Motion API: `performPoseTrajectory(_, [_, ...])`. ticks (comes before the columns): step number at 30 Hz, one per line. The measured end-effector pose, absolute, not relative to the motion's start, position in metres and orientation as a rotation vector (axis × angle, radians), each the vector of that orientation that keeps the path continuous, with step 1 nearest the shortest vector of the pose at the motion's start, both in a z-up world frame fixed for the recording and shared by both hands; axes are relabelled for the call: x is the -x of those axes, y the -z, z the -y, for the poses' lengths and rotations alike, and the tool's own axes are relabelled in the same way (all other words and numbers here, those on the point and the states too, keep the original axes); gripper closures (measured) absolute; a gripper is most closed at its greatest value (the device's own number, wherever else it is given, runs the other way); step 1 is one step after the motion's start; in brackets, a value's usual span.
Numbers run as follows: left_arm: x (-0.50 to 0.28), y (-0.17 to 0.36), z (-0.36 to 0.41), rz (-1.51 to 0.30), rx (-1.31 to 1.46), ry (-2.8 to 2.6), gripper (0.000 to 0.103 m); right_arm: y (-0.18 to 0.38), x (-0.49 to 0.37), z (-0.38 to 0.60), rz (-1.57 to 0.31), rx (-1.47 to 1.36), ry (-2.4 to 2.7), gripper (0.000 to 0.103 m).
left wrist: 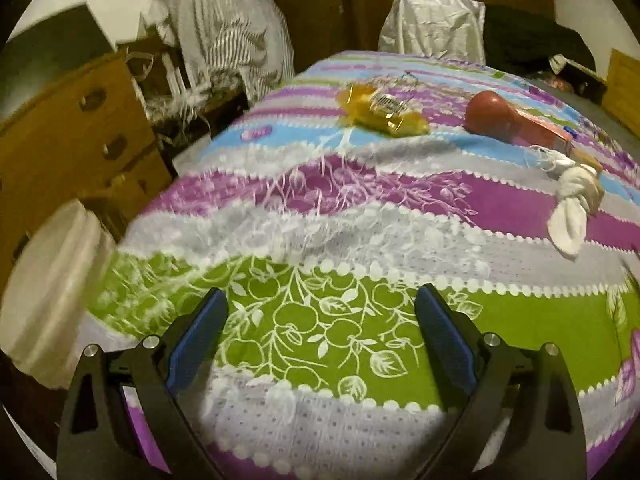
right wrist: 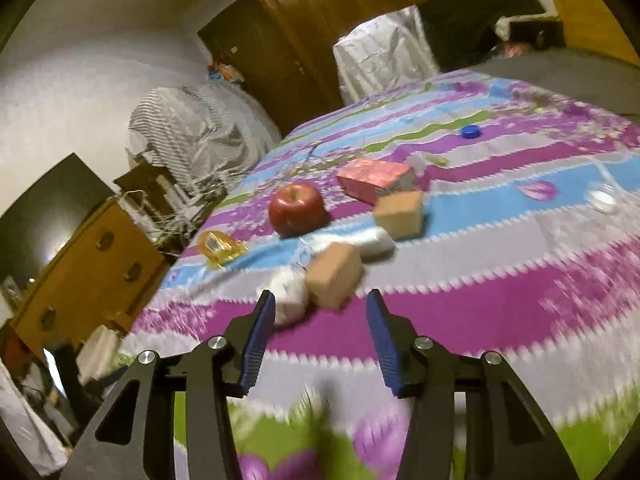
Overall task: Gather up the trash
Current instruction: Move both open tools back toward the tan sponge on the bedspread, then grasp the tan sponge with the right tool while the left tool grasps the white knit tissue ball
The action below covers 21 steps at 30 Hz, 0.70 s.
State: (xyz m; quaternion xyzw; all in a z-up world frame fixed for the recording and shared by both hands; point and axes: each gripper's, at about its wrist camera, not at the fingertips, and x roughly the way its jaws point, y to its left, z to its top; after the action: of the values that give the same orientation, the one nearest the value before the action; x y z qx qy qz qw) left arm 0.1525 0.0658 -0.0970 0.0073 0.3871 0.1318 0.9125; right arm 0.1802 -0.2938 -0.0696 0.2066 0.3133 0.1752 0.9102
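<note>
On the striped floral bedspread [left wrist: 320, 320] lie a yellow crumpled wrapper [left wrist: 380, 112], a red apple [left wrist: 490, 114], a red carton [left wrist: 540, 132] and a knotted white bag [left wrist: 576, 200]. My left gripper [left wrist: 320, 320] is open and empty over the green stripe, well short of them. In the right wrist view my right gripper [right wrist: 320, 320] is open and empty, just short of a brown block [right wrist: 334, 276] and a white wad [right wrist: 290, 294]. Beyond them lie the apple [right wrist: 296, 208], the wrapper [right wrist: 220, 248], the carton [right wrist: 376, 178], a second brown block [right wrist: 400, 214], another white wad [right wrist: 372, 242] and a blue cap [right wrist: 470, 131].
A wooden dresser [left wrist: 68, 128] stands left of the bed, with a pale blurred object [left wrist: 52, 280] near the bed's left edge. Striped cloth [left wrist: 224, 28] and a silver-covered object [left wrist: 436, 24] stand beyond the bed. A clear lid [right wrist: 602, 198] lies at the right.
</note>
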Motion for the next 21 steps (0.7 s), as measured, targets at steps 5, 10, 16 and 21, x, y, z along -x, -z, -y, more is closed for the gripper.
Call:
performPoseTrajectory(5, [-0.151,0.102,-0.072,-0.793,0.029,-0.231,0.009,0.075,-0.226,0.279,-0.713,-0.448,-0.386,0.053])
performPoseTrajectory(10, [-0.149,0.105,-0.068,-0.774,0.007,-0.248,0.009,0.09,-0.257,0.273,-0.799,-0.471,-0.34,0.053])
performPoseTrajectory(16, [-0.15,0.105,-0.068,-0.765,0.005,-0.244,0.009,0.112,-0.28,0.267,-0.875,-0.512,-0.339,0.061])
performPoseTrajectory(21, [-0.145,0.105,-0.07,-0.747,0.021,-0.227,0.009,0.109,-0.264,0.259,-0.861,-0.501,-0.387,0.069])
